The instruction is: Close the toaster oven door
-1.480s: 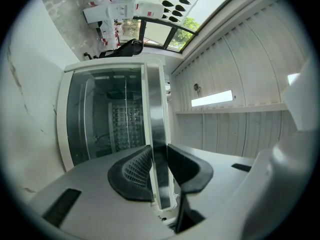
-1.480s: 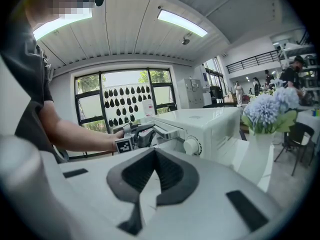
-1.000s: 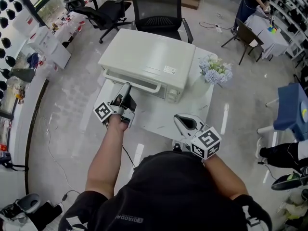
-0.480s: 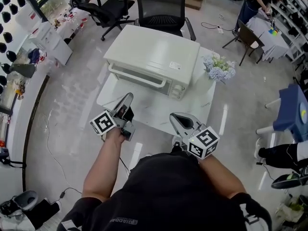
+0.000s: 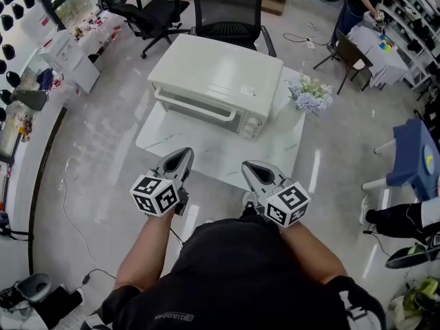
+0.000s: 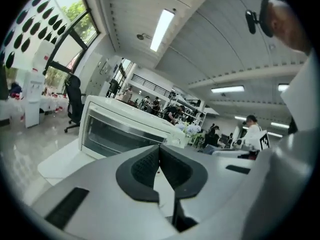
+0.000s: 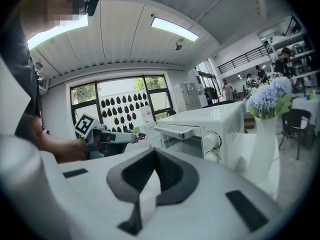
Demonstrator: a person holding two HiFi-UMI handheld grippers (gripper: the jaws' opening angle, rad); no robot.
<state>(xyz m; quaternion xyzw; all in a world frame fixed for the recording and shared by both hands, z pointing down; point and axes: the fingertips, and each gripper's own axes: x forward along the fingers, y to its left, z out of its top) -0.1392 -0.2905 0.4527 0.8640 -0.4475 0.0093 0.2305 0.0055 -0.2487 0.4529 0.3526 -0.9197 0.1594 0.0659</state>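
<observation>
Door (image 5: 194, 110) looks flush on oven (image 5: 220, 74), ahead of both grippers and apart from them. Left gripper (image 5: 181, 157) jaws have just been closing, nothing between; right gripper (image 5: 251, 168) clenched, empty. Task appears done.

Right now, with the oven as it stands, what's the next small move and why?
Probably just lower both grippers; no push seems needed. The toaster oven door looks shut, upright against the front. The left gripper, jaws just closed with nothing between them, and the right gripper, shut and empty, hang short of the toaster oven.
</observation>
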